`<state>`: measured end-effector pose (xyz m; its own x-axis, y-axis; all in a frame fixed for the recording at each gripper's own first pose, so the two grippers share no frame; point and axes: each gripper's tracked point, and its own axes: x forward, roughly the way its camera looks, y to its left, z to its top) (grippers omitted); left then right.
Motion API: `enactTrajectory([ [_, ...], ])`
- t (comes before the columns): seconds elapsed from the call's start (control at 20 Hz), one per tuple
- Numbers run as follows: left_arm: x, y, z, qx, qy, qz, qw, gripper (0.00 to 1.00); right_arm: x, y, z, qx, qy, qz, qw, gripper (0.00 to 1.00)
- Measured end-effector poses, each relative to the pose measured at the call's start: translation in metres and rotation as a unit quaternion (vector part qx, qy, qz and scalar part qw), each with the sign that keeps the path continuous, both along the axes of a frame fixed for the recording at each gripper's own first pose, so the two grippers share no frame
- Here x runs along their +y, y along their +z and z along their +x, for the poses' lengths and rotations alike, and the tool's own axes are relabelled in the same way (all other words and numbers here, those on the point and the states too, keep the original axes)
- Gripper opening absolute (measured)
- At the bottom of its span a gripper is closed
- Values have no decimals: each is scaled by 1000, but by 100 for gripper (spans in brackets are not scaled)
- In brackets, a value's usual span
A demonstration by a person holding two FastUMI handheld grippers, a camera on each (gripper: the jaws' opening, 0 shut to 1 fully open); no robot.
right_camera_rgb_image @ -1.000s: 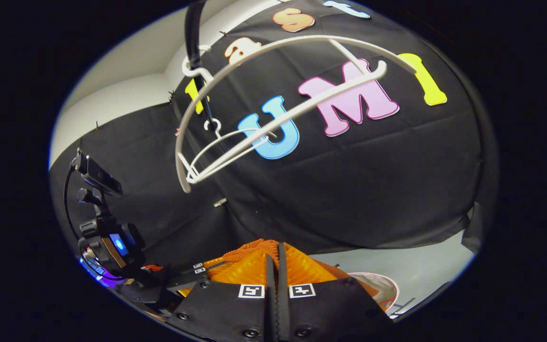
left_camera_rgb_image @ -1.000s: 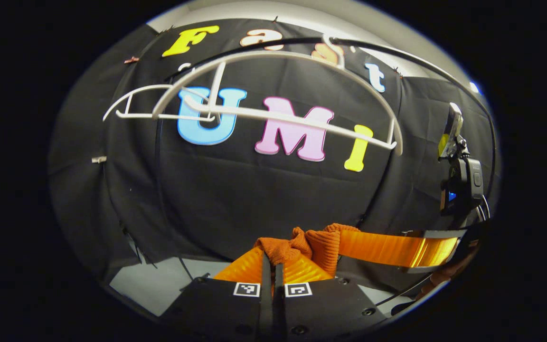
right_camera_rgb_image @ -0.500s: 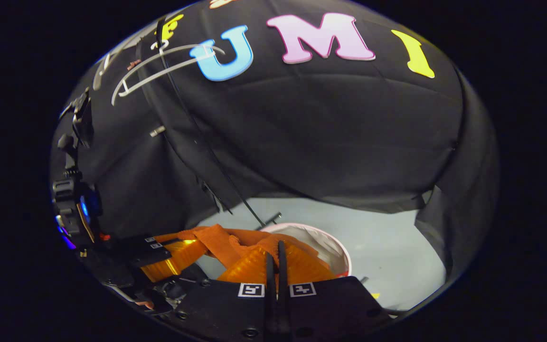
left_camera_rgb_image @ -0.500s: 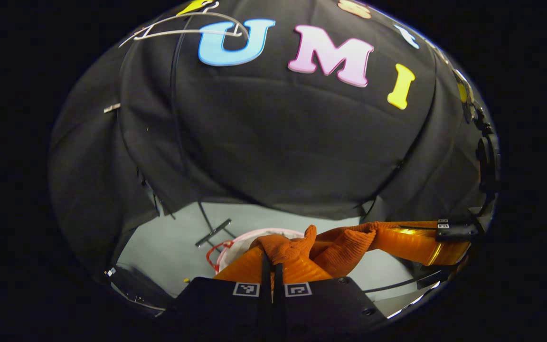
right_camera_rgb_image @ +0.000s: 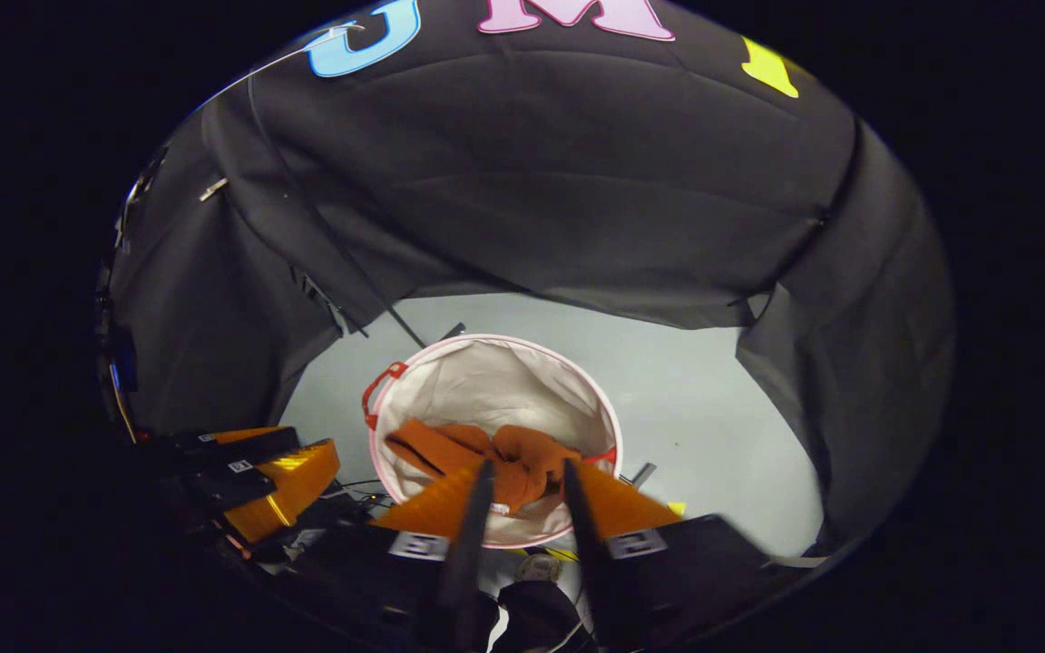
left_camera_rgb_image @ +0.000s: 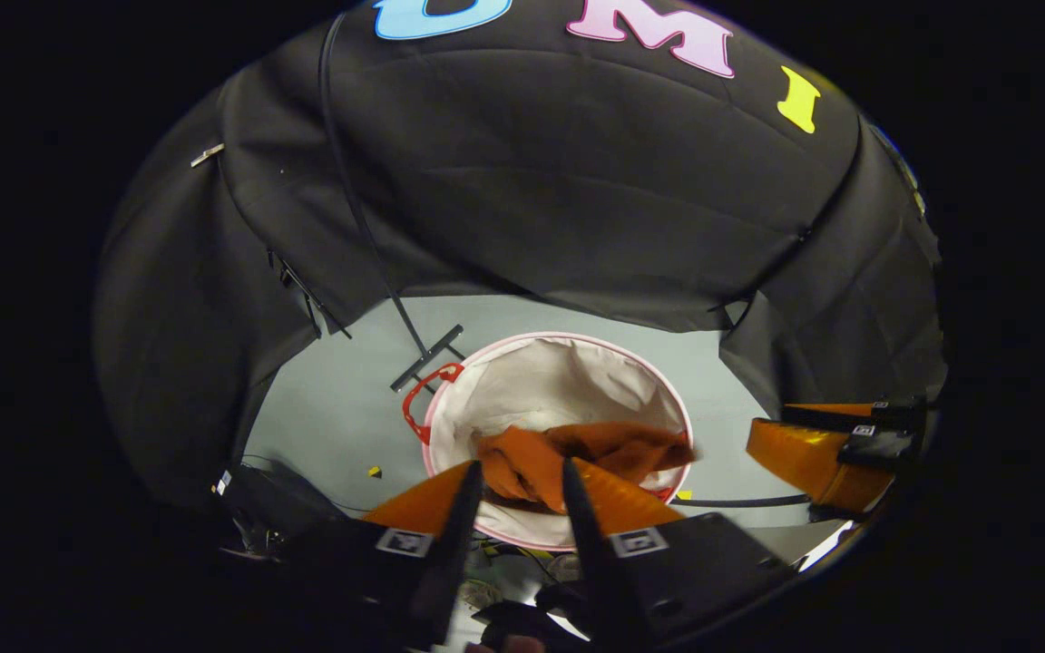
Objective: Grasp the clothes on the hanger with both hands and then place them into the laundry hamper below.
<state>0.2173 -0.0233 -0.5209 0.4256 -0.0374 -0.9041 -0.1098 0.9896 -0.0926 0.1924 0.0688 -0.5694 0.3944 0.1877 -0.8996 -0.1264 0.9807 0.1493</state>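
Note:
An orange knitted garment (left_camera_rgb_image: 577,452) lies crumpled inside the round white laundry hamper (left_camera_rgb_image: 559,381) with a pink rim, on the floor below me. My left gripper (left_camera_rgb_image: 520,467) hangs open just above the hamper's near rim, and the garment shows through the gap, free of both fingers. In the right gripper view the same garment (right_camera_rgb_image: 495,451) sits in the hamper (right_camera_rgb_image: 486,381), and my right gripper (right_camera_rgb_image: 527,467) is open above it. The right gripper (left_camera_rgb_image: 826,449) shows at the right of the left gripper view. The left gripper (right_camera_rgb_image: 273,476) shows at the lower left of the right gripper view.
A thin black stand pole runs down to its foot (left_camera_rgb_image: 427,356) just left of the hamper. The hamper has a red handle (left_camera_rgb_image: 415,413) on its left side. Grey floor (left_camera_rgb_image: 332,417) surrounds it. A white hanger (right_camera_rgb_image: 291,56) hangs high at the upper left.
Both grippers came down from hanger height and tipped toward the floor. They opened and let go of the orange garment, which now lies in the hamper.

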Motion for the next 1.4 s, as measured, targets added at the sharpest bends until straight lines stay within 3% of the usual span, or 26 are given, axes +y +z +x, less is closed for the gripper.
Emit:
enactTrajectory([
  [0.1, 4, -2, 4, -5, 9, 6, 1000, 91, -8, 1, 8, -3, -8, -17, 1000, 81],
  [0.15, 3, 0, 5, -7, 11, 4, 1000, 99, -12, 2, 8, -2, -7, -26, 1000, 98],
  [0.45, 2, 26, -3, -26, 8, 1, 1000, 97, -3, 24, 6, -32, -6, -10, 999, 99],
  [0.75, 26, 111, -3, -123, -5, 14, 992, 97, 17, 130, 0, -138, -24, 6, 990, 99],
  [1.05, 49, 238, -12, -251, -7, 23, 968, 97, 14, 271, -7, -272, -76, 10, 959, 99],
  [1.4, 64, 373, -47, -383, -14, 27, 923, 97, -5, 401, -42, -384, -136, 20, 913, 98],
])
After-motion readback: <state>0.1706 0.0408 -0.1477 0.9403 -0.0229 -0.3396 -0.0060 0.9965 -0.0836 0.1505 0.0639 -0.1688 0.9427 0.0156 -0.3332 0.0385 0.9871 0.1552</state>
